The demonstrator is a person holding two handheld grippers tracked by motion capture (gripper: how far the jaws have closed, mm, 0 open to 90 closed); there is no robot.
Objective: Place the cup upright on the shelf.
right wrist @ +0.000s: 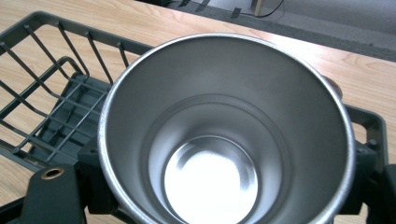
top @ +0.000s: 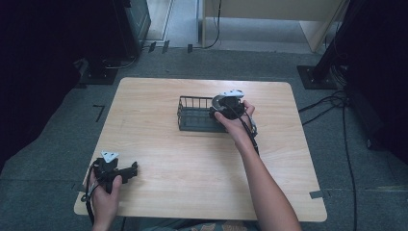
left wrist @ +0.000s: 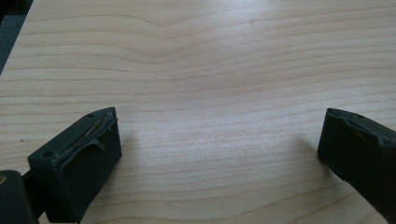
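- Steel cup (right wrist: 224, 130) is being gripped by right hand-held gripper (top: 230, 103) over right end of wire basket (top: 195, 115); placement apparently unfinished.
- Left hand-held gripper (top: 126, 172) is being held released, empty, at near-left tabletop (top: 192, 163).

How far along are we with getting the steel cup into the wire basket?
Done: the right tongs hold the steel cup by its sides, mouth up and empty, over the wire basket's right end. In hand: lowering it in; whether it touches the basket floor cannot be told. Left: release and withdraw. The left tongs sit open above bare table, holding nothing.
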